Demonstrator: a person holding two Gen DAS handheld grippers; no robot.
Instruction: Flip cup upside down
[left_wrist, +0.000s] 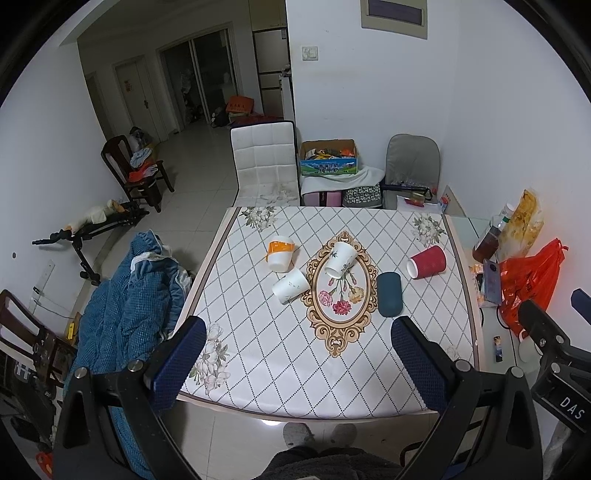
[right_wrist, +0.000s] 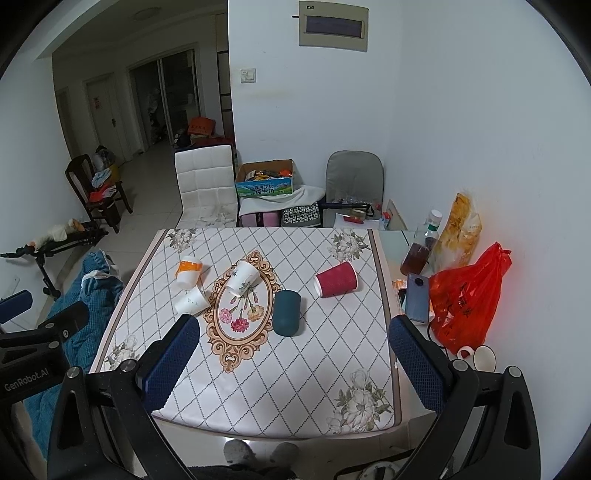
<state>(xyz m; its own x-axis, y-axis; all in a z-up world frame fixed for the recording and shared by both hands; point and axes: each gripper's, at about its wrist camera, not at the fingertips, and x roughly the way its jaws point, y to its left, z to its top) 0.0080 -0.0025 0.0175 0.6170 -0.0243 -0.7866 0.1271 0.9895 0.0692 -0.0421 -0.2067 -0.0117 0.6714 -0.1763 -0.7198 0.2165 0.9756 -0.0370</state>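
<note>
Several cups lie on their sides on the patterned table (left_wrist: 280, 354): a white cup with an orange band (left_wrist: 280, 253) (right_wrist: 188, 272), a plain white cup (left_wrist: 290, 285) (right_wrist: 192, 300), a white cup with a leaf print (left_wrist: 340, 259) (right_wrist: 242, 278), a dark teal cup (left_wrist: 388, 294) (right_wrist: 286, 312) and a red ribbed cup (left_wrist: 426, 261) (right_wrist: 336, 279). My left gripper (left_wrist: 299, 363) is open and empty, above the table's near edge. My right gripper (right_wrist: 295, 363) is open and empty, also near the front edge.
At the table's right side stand a red plastic bag (right_wrist: 469, 295), a phone (right_wrist: 417, 297), a bottle (right_wrist: 417, 254), a snack bag (right_wrist: 458, 230) and white mugs (right_wrist: 480, 356). A blue blanket (left_wrist: 125, 306) lies left of the table. Chairs (left_wrist: 264, 162) and boxes stand behind it.
</note>
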